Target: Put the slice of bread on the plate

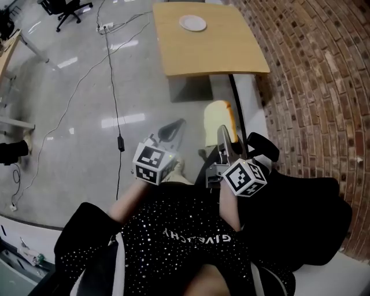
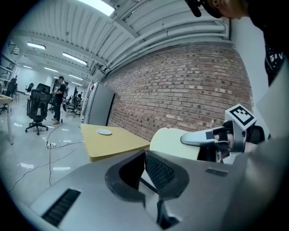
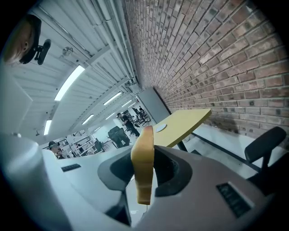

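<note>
A pale slice of bread [image 1: 215, 118] with a tan crust stands on edge between the jaws of my right gripper [image 1: 223, 137], which is shut on it. In the right gripper view the slice [image 3: 143, 164] fills the gap between the jaws, crust toward the camera. My left gripper [image 1: 171, 130] hangs beside it at the left, shut and holding nothing. A small white plate [image 1: 192, 22] lies on a yellow table [image 1: 219, 52] well ahead of both grippers. From the left gripper view I see the bread [image 2: 174, 140], the right gripper [image 2: 203, 137] and the plate [image 2: 104, 131].
A brick wall [image 1: 312, 87] runs along the right. A black chair [image 1: 300, 214] stands close at the right. A cable [image 1: 113, 87] trails over the shiny floor, and an office chair [image 1: 66, 8] stands far left. A person [image 2: 58, 97] stands in the distance.
</note>
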Motion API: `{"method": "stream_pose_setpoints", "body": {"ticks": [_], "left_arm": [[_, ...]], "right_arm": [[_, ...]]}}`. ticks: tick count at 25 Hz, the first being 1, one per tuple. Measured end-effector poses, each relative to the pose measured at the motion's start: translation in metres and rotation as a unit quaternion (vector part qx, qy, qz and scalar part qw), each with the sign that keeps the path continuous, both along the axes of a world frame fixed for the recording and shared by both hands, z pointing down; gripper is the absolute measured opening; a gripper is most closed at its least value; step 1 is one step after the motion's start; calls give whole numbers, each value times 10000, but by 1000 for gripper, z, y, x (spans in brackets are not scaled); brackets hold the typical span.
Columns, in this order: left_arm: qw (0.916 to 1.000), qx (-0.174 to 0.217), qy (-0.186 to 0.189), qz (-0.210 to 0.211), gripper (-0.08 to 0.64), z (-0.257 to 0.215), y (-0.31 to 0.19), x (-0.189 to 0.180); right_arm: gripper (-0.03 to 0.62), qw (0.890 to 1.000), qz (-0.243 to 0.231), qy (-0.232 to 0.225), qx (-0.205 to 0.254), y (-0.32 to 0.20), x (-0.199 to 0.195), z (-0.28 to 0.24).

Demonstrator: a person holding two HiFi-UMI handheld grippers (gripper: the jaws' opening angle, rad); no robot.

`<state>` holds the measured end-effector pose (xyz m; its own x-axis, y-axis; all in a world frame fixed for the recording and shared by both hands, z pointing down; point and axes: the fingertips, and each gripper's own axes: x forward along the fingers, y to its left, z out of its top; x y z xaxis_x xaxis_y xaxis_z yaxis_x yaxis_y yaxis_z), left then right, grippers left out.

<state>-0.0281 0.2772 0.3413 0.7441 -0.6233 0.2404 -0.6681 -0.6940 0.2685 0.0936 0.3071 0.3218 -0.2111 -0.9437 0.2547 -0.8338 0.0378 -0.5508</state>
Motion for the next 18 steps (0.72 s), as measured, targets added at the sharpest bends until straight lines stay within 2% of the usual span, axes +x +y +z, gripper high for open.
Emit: {"method": "stream_pose_setpoints", "body": {"ticks": [9, 18], "left_arm": [[9998, -2, -81, -202, 12, 6, -57, 26], [9996, 27, -98, -277, 12, 10, -68, 36]], "right_arm": [[95, 9998, -181, -67, -17, -58, 30, 9], [95, 9995, -283, -113, 78, -76, 37, 11]]}}
